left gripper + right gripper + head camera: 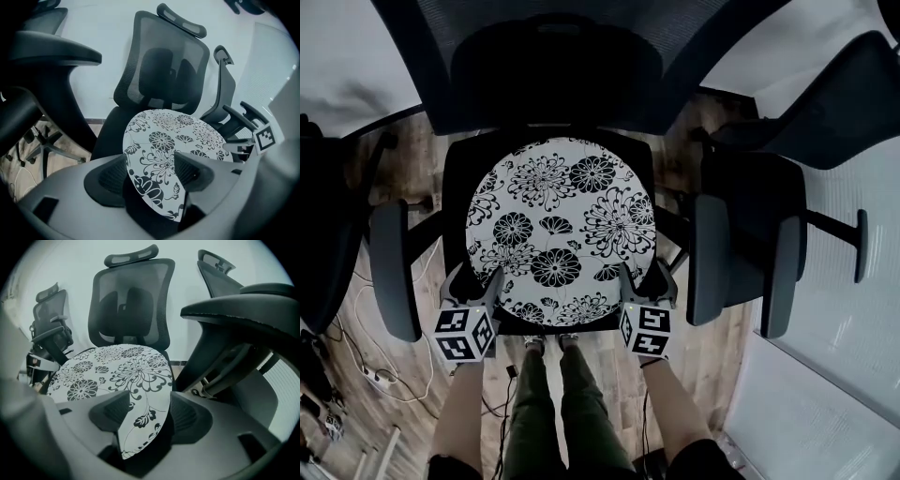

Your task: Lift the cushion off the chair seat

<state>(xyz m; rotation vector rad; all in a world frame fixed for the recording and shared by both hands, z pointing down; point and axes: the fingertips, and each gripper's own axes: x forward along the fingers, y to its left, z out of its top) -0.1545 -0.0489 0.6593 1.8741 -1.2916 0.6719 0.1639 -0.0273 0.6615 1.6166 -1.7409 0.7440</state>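
- The head view looks from high up, almost straight down. It sees the whole chair, the round cushion on it, and the left gripper and right gripper at the cushion's near edge.
- The left gripper view sits low at the front left of the seat. It looks across the cushion to the backrest. It is very near: the cushion's edge fills the gap between its jaws.
- The right gripper view does the same from the front right.
- All three views share the cushion and the backrest. The left gripper view also catches the right gripper's marker cube at its right side.
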